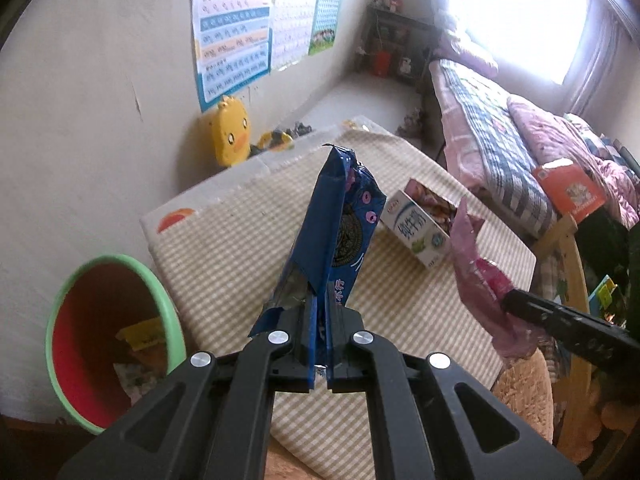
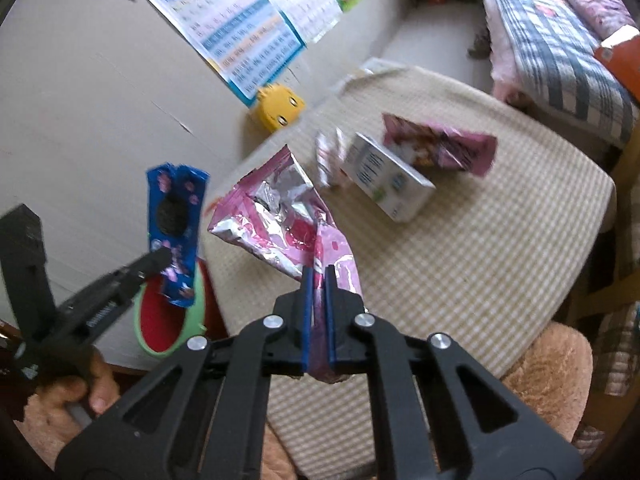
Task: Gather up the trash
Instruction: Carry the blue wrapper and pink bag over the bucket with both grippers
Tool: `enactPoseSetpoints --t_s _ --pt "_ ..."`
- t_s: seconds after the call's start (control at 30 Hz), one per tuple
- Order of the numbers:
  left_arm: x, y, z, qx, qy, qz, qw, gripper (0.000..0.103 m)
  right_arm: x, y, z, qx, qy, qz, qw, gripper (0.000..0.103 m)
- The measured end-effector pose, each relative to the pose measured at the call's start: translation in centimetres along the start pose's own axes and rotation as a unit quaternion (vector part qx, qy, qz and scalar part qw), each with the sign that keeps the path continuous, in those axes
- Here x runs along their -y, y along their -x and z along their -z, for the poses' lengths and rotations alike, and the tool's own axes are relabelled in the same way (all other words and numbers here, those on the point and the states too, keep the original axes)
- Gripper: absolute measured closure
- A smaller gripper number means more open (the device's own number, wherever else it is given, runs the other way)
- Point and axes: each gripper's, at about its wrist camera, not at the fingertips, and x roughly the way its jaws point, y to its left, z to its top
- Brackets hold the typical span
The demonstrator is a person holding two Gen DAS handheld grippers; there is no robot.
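The blue cookie wrapper (image 1: 340,232) stands up out of the left gripper (image 1: 319,320), whose jaws are clamped tight on its torn lower end; it hangs in the air above the near left edge of the checked mat (image 1: 248,248). The pink foil wrapper (image 2: 280,220), ripped open and showing its silver lining, is pinched the same way in the right gripper (image 2: 319,280), held above the mat's near edge. Below the left gripper, on the floor off the mat's near left corner, sits a green-rimmed bin (image 1: 112,340) with a red inside and some wrappers already in it. Still lying on the mat toward its far side are a white milk carton (image 2: 388,180), a pink snack packet (image 2: 440,148) just behind it and a small white wrapper (image 2: 330,156) beside it. A yellow duck toy (image 1: 231,136) leans on the wall past the mat's far left corner.
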Motion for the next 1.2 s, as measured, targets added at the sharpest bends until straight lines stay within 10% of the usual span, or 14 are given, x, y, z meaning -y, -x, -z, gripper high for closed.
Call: enactPoseSetpoints --t_s 0.73,1.2 --pt "-6.1 0.8 3.1 -0.006 0.070 -0.088 0.9936 0.103 -5.2 -2.4 -0.8 -0.007 0.060 -0.071 0.996 0.096" --pt "-10.6 6.5 6.4 0.022 0.172 -0.196 0.9652 0.103 -9.5 -4.2 -0.3 -0.037 0.126 -0.148 0.980 0.096"
